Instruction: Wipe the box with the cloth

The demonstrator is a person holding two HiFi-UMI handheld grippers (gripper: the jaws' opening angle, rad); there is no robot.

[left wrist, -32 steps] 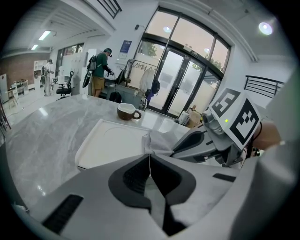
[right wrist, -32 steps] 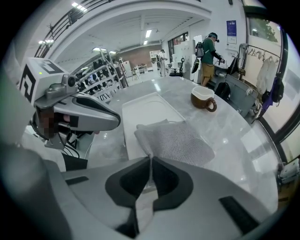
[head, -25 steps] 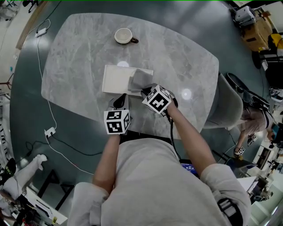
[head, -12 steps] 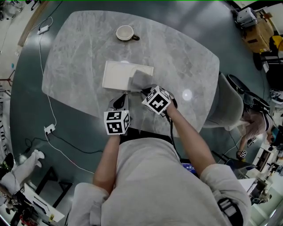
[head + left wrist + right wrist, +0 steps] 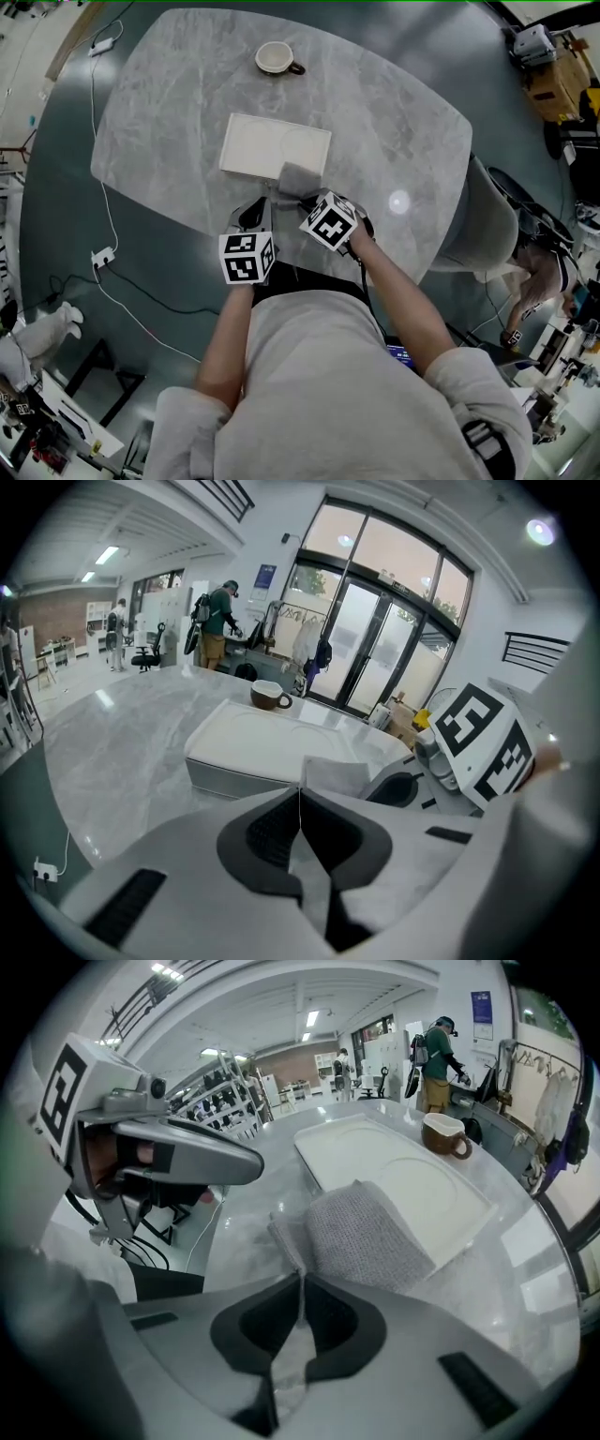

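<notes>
head view shows a grey marble table [image 5: 169,103] with a flat white box [image 5: 262,145] lying near its middle. a grey cloth [image 5: 298,176] is at the near right corner of the box, one part on top of the box and the other part coming down to the table top. a cup [image 5: 275,57] with a dark handle stands on the far side of the table, well apart from the box.

the right gripper [image 5: 301,1279] has its jaws pressed together. in the right gripper view the near edge of the cloth goes in at the tips of the jaws, so this gripper is pinching the cloth. from the jaws the folded cloth spreads away, and its far part rests on the corner of the box.

the left gripper [image 5: 300,794] also has its jaws pressed together, but nothing is between them. it is over the near part of the table, just beside the right gripper and to the left of it. it points toward the near side of the box and touches neither the box nor the cloth. in the left gripper view the cloth shows just behind the jaw tips, against the near side of the box.
</notes>
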